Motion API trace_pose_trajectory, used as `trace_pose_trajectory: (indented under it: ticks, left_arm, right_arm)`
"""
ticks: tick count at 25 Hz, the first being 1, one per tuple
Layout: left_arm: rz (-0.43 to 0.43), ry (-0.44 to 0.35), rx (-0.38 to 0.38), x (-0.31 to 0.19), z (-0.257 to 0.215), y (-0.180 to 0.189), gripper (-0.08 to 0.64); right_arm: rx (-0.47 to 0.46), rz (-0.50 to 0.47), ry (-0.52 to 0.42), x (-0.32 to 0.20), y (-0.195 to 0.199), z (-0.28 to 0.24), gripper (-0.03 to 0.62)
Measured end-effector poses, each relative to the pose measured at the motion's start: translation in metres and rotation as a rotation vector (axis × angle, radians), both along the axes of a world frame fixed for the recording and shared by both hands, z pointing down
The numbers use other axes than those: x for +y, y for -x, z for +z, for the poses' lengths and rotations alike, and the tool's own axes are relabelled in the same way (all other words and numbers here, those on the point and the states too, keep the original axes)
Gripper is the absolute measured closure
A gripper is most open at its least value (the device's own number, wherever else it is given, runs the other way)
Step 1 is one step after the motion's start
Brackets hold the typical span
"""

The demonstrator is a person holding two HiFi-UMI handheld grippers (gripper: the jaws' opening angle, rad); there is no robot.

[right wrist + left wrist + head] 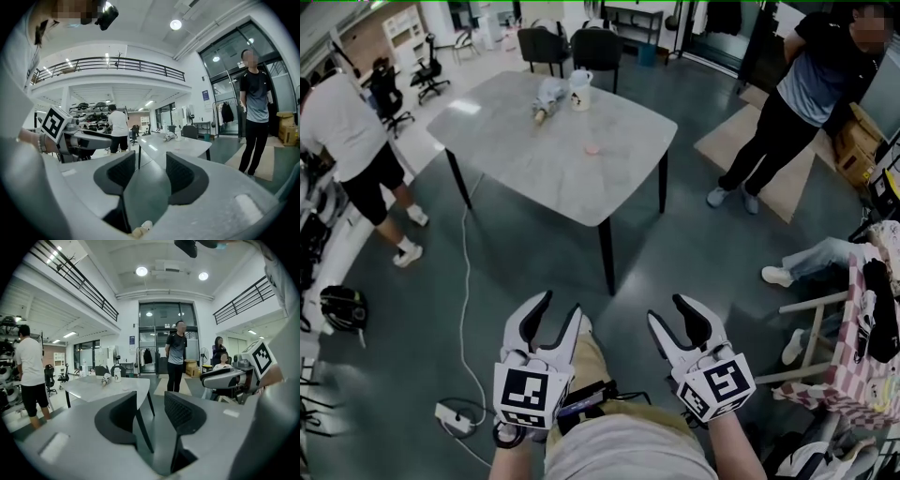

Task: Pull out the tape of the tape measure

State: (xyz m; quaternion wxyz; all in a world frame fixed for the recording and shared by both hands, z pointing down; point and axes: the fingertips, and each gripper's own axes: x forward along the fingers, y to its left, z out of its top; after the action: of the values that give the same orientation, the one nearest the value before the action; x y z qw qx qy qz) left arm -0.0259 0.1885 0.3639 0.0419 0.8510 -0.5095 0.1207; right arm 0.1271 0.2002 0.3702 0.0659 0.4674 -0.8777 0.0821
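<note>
The tape measure itself I cannot pick out for certain; the likeliest candidate is the small pink round thing (592, 148) lying alone near the middle of the table (506, 141), well apart from the white mug (579, 91) and the pale bundle (547, 98) just beside it at the far edge. From here it is too small to tell whether it has a tab to catch, so going for the wrong object is the first risk. Both tools are well short of the table: the left gripper (561, 305) and the right gripper (667, 309) are held out side by side, jaws spread wide, nothing between them. If that pink thing is the one, I would expect it to skate across the smooth top unless one gripper pins the case firmly while the other draws the tape. A white cable (467, 272) trails across the floor to a power strip (450, 414) near the wearer's left, a likely thing to snag a foot on the way in.
</note>
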Motion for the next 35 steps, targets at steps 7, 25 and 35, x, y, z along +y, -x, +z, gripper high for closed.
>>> trace_pose_trajectory:
  ticks: [7,25,35]
  left_arm:
    - [0.053,-0.005,0.008,-0.063,-0.008,0.007,0.374]
    - [0.095,0.025,-0.022,-0.221,-0.015,0.038,0.374]
    - [0.117,0.041,-0.019,-0.286,-0.008,0.057,0.374]
  right_arm:
    - [0.009,0.044,-0.011,-0.057,0.009,-0.012,0.393]
    - [0.006,0.087,0.033,-0.208,0.04,-0.022,0.393]
    - [0.016,0.105,0.055,-0.274,0.054,-0.017,0.393]
